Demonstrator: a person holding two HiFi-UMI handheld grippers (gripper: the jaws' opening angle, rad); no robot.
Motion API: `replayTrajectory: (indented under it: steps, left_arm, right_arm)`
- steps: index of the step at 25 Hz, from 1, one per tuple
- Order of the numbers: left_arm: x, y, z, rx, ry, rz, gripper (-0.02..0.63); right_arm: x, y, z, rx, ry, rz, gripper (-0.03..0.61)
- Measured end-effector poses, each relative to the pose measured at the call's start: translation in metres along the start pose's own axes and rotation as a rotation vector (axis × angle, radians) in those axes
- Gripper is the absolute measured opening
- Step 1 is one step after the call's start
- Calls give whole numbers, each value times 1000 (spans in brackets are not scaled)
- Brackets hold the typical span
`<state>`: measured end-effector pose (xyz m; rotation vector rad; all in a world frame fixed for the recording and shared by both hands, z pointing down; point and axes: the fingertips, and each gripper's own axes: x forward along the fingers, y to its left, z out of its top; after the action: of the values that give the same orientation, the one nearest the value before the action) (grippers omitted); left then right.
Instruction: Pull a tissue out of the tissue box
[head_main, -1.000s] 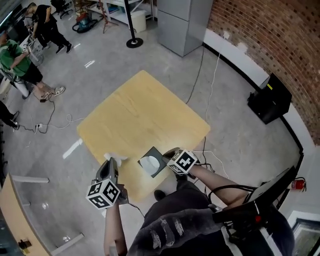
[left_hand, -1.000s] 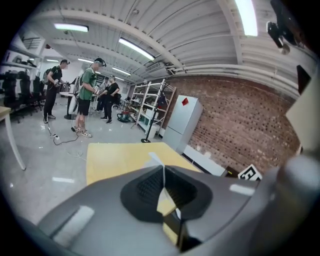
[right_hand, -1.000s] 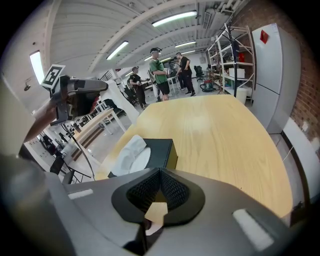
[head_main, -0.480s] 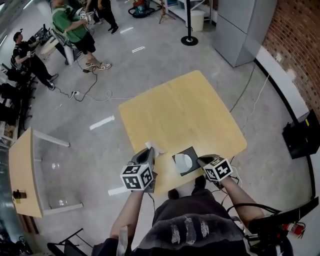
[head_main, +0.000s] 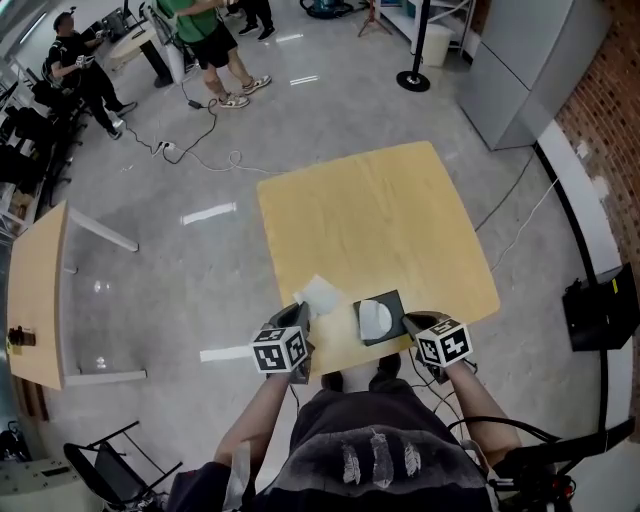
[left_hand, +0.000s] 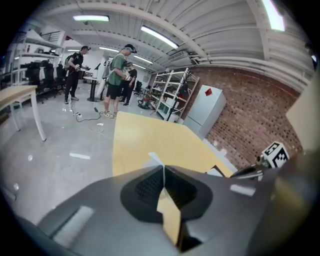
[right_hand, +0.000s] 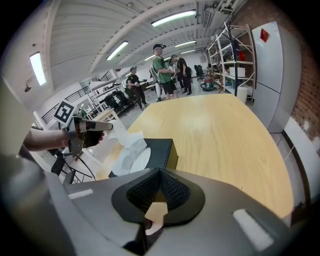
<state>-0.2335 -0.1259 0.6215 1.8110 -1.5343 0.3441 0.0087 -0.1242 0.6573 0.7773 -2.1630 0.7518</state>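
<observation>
Left claw (head_main: 299, 313) is clamped on a white tissue (head_main: 321, 294); right claw (head_main: 408, 322) is pinched together, empty. A grey concrete floor (head_main: 200, 240) and a brick wall (head_main: 610, 90) surround the pale wooden counter (head_main: 380, 220). The black tissue box (head_main: 391, 303) sits at its near edge, between the claws.

Black tissue box (head_main: 392, 303) lies flat; crumpled white tissue (head_main: 320, 294) just beside it.

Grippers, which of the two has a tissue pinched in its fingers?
The left gripper: its fingers are shut on the white tissue. The right gripper, next to the black tissue box, is shut with nothing between its fingers.
</observation>
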Motion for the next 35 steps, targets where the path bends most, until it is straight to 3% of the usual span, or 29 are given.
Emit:
replayTrajectory:
  steps: [5,7,9,14,21,25,28,32,35]
  left_arm:
    - [-4,17,-23,-197,-23,11,5]
    - [-5,15,-30,-222,-12,1,14]
    - [-4,12,-38,-238,13,-14,63]
    - [-2,0,-60,-314,78,-45,93]
    - [-8,-18,-80,-449,163,-107,196]
    - [-12,-21,-91,-504,223,-129,352]
    - [-16,-23,-96,-481,245,-143,365]
    - [-22,-16,-93,-389,234,-112,373]
    - [-39,13,-89,-313,225,-99,379]
  right_arm:
    - [0,1,1,-7,12,0,0]
    - [-1,2,3,-10,16,-3,0]
    - [-1,2,4,-13,19,-6,0]
    - [-1,-1,0,-20,24,-12,0]
    - [0,-3,2,-25,23,-20,0]
    - [1,-6,4,-25,27,-16,0]
    - [0,-9,5,-30,29,-18,0]
    - [-1,-15,6,-32,31,-19,0]
    - [8,4,10,-25,31,-27,0]
